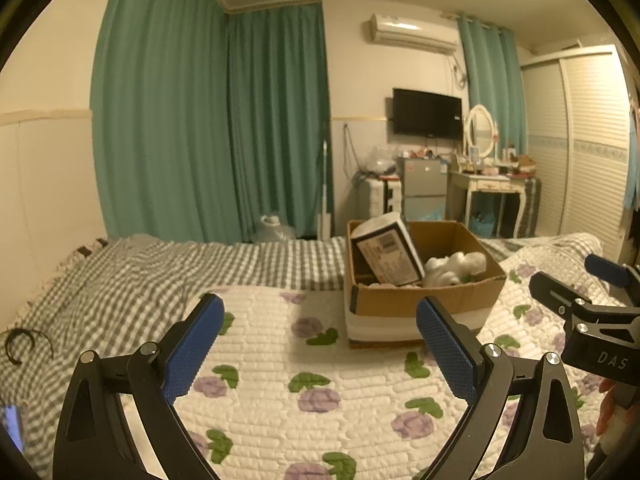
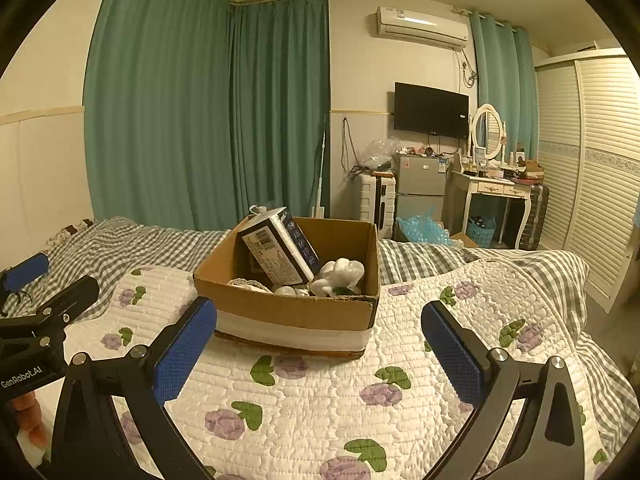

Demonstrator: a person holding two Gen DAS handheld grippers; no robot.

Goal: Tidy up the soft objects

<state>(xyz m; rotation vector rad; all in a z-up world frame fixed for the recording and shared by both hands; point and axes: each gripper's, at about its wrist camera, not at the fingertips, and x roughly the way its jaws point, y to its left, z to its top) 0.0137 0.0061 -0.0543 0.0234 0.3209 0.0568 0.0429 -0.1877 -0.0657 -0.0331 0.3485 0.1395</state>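
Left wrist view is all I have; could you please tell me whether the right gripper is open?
Observer: Yes, the right gripper is open and empty.
Operator: Thanks. What is on the pack's far side?
Observer: The pack has a blue side with white icons.
Operator: Is anything left of it in the box?
Observer: A lace-edged item lies low in the box.

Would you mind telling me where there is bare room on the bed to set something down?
The floral quilt is bare between the open right gripper and the cardboard box, and right of the box. The box is crowded: a tilted tissue pack and a white plush.
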